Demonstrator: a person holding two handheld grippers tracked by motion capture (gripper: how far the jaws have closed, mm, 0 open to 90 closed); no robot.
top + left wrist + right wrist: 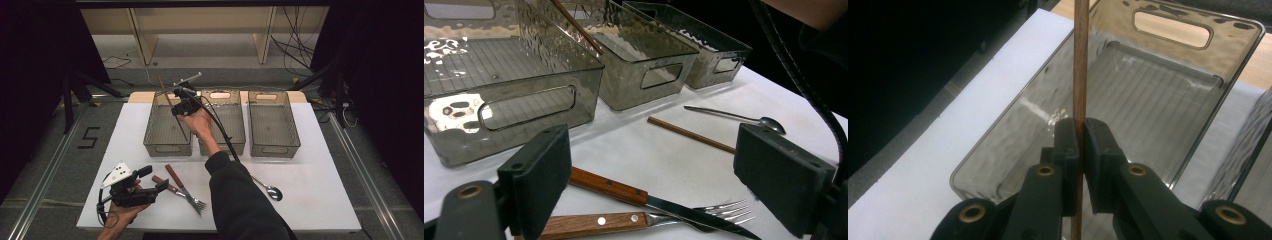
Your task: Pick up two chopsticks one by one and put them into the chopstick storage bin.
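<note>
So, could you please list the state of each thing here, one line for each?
Right gripper: shut on a chopstick, above the left bin.
Held chopstick: clamped between the jaws, off the table.
Left gripper: open, nothing between its jaws.
Left bin: upright, nothing lying in it.
Middle bin: upright, empty.
Right bin: upright, empty.
Second chopstick: lying flat on the table.
Knife: lying across the fork.
Fork: lying flat.
Spoon: lying flat.

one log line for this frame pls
right gripper: shut on chopstick | over left bin | left gripper: open, idle near knife
</note>
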